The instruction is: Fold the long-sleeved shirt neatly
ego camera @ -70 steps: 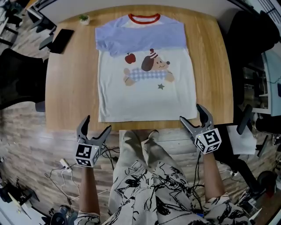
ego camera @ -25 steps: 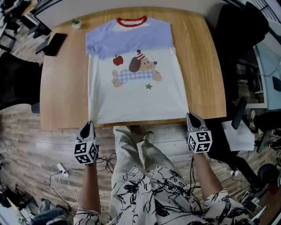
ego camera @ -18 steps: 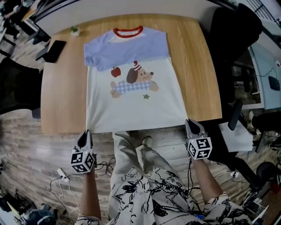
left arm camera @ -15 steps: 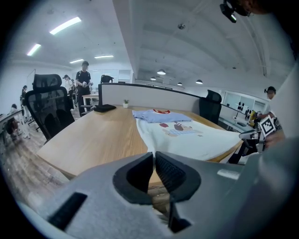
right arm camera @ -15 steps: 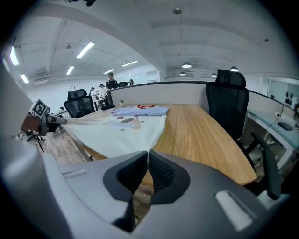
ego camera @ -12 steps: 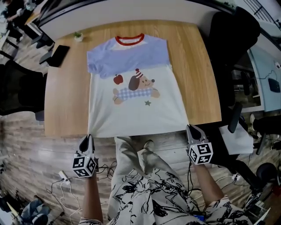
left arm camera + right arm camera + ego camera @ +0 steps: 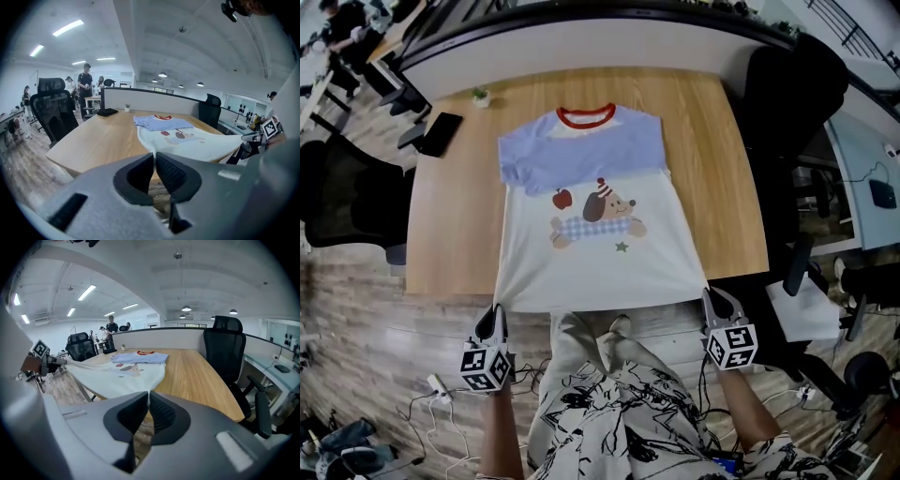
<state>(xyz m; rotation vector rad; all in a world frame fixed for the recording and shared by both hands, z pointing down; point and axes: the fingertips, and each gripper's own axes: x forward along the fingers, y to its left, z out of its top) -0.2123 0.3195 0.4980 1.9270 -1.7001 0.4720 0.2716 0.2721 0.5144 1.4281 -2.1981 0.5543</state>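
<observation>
Counting one long-sleeved shirt [image 7: 595, 234] on one wooden table [image 7: 450, 234]: lying front up, red collar toward the far side, blue across the shoulders, white body running to the near edge. Showing one dog, one apple and one star on the chest.

Two tools in play. At the near left, the left hand-held gripper [image 7: 495, 314]: pinched tight on the left hem corner, jaws all but together with only cloth between. At the near right, the right hand-held gripper [image 7: 711, 298]: same story, clamped on the right hem corner. Holding the hem stretched taut between the pair, off the table and just past its near edge, with the upper part flat on the wood.

Elsewhere on the table, well apart from the shirt: one dark phone [image 7: 441, 134] and one small potted plant [image 7: 481, 95], both near the far left corner. Alongside, one black office chair [image 7: 342, 202] at the left and a second black office chair [image 7: 792, 84] at the right.
</observation>
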